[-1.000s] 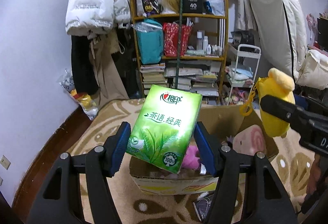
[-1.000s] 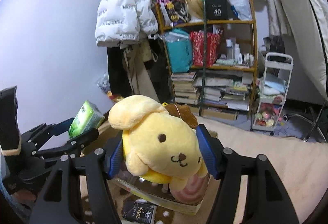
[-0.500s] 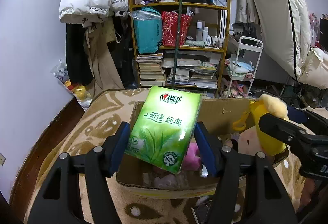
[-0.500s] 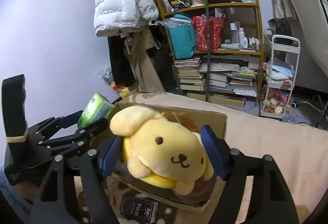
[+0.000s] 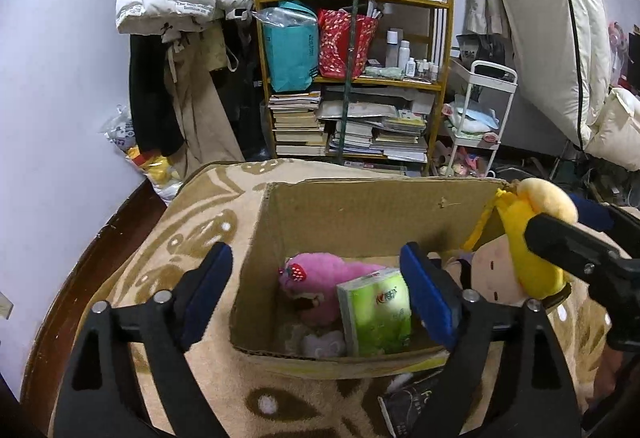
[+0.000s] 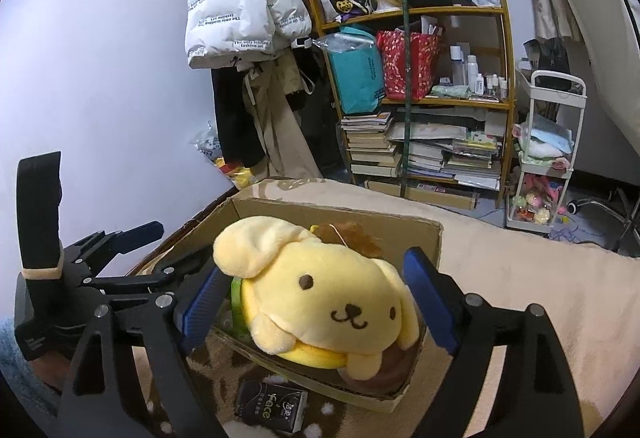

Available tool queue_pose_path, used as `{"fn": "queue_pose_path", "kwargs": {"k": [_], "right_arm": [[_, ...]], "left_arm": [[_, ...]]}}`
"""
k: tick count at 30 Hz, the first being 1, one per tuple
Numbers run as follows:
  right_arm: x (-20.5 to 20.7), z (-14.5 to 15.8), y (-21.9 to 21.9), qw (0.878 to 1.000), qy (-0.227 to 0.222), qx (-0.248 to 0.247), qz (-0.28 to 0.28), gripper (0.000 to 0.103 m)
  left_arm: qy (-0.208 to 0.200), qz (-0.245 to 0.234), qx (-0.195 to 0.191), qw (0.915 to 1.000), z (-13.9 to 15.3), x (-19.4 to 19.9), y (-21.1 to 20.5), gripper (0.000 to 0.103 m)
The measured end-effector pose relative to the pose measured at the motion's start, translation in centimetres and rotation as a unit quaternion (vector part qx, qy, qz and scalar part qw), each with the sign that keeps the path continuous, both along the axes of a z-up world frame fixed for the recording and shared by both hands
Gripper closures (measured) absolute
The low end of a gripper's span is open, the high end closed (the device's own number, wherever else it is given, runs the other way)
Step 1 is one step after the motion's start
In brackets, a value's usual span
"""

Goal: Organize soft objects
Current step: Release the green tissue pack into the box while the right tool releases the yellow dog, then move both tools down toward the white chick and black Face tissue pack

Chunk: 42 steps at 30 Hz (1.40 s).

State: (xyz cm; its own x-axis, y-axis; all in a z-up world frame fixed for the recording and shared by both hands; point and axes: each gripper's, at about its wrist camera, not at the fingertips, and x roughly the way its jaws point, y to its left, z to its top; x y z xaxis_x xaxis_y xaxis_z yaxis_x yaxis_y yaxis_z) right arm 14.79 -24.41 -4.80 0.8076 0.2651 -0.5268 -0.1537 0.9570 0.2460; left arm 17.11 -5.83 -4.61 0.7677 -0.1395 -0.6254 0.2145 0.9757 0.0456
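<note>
Left wrist view: left tongs (image 5: 314,288) opening, pads well apart, nothing pressed between them. Green tissue pack (image 5: 376,318) lies inside the cardboard box (image 5: 360,209), propped on edge, long axis roughly upright with a slight lean, printed face toward the camera; it rests against a pink plush (image 5: 320,278). Box sits on a patterned blanket (image 5: 192,238). At the right edge the yellow dog plush (image 5: 532,238) shows behind the other tool's dark arm. Risk, as I judge it: the pack stands on a narrow edge on soft toys, so it may topple flat or get knocked if the blue pad near it sweeps sideways on the way out. Right wrist view: right tongs (image 6: 316,306) opening too; yellow dog plush (image 6: 328,294) sits between the pads at the box's near corner, on top of a brown-and-pink round plush, gaps visible on both sides, so not gripped. Its face points toward the camera, long axis running across, ear to ear. Risk: it rides high on the pile near the rim and could roll out over the near wall. A black packet (image 6: 272,408) lies on the blanket outside the box.
</note>
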Motion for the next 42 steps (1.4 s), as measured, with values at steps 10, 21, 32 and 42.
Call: {"fn": "queue_pose_path", "kwargs": {"k": [10, 21, 32, 42], "right_arm": [[-0.2, 0.1, -0.4, 1.0, 0.001, 0.013, -0.002, 0.004], [0.0, 0.3, -0.1, 0.999, 0.009, 0.036, 0.011, 0.004], [-1.1, 2.0, 0.4, 0.999, -0.011, 0.03, -0.001, 0.003], [-4.6, 3.8, 0.9, 0.999, -0.031, 0.008, -0.014, 0.0]], "left_arm": [[0.005, 0.03, 0.007, 0.9995, 0.0, -0.2, 1.6, 0.015], [-0.002, 0.034, 0.0, 0.9994, 0.8, -1.3, 2.1, 0.015], [-0.009, 0.049, 0.001, 0.9988, 1.9, -2.9, 3.1, 0.011], [-0.03, 0.047, 0.013, 0.9984, 3.5, -6.6, 3.2, 0.01]]}}
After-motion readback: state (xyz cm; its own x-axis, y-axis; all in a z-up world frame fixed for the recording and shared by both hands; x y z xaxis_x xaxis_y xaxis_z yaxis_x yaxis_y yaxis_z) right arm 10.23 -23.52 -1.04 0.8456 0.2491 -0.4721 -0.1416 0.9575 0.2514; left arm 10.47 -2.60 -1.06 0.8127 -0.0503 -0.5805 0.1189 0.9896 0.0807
